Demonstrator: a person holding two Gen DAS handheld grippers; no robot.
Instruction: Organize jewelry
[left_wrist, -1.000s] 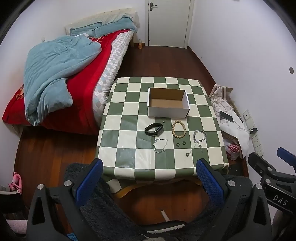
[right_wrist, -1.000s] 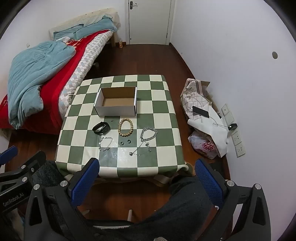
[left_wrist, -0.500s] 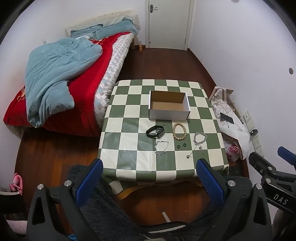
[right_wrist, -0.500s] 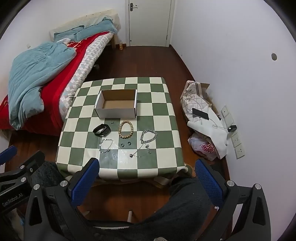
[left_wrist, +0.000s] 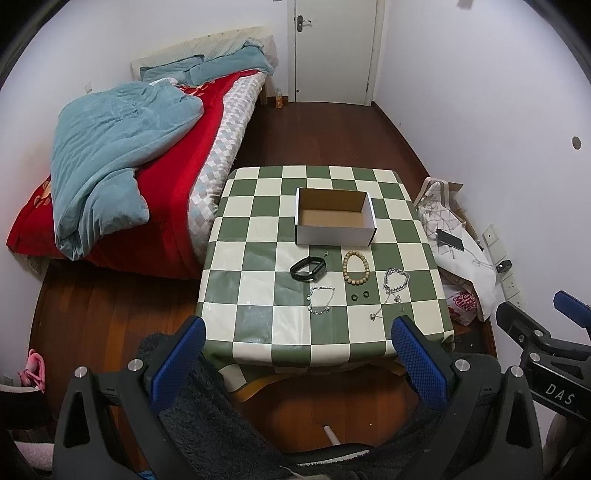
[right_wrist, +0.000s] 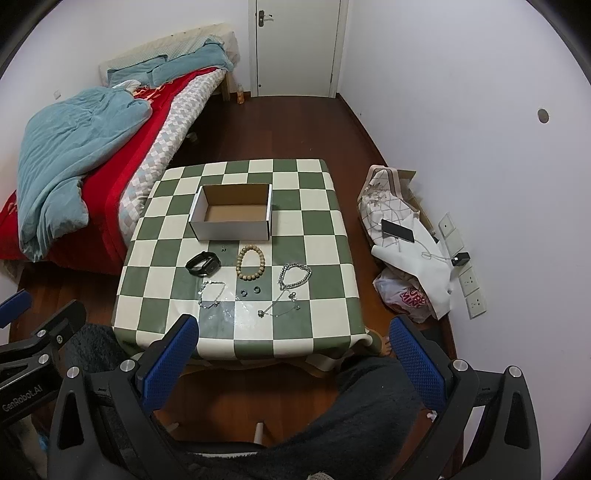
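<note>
An open white cardboard box stands empty on the green-and-cream checkered table. In front of it lie a black band, a wooden bead bracelet, a silver chain bracelet, a thin silver chain, two small dark rings and a thin necklace. My left gripper and right gripper are both open, empty, and held back from the table's near edge.
A bed with a red cover and blue blanket stands left of the table. Bags, a phone and a charger lie on the floor by the right wall. A closed white door is at the back. Dark clothing is below the grippers.
Both grippers have drawn back and up from the table, so the table looks smaller and farther away. Nothing on the table has moved.
</note>
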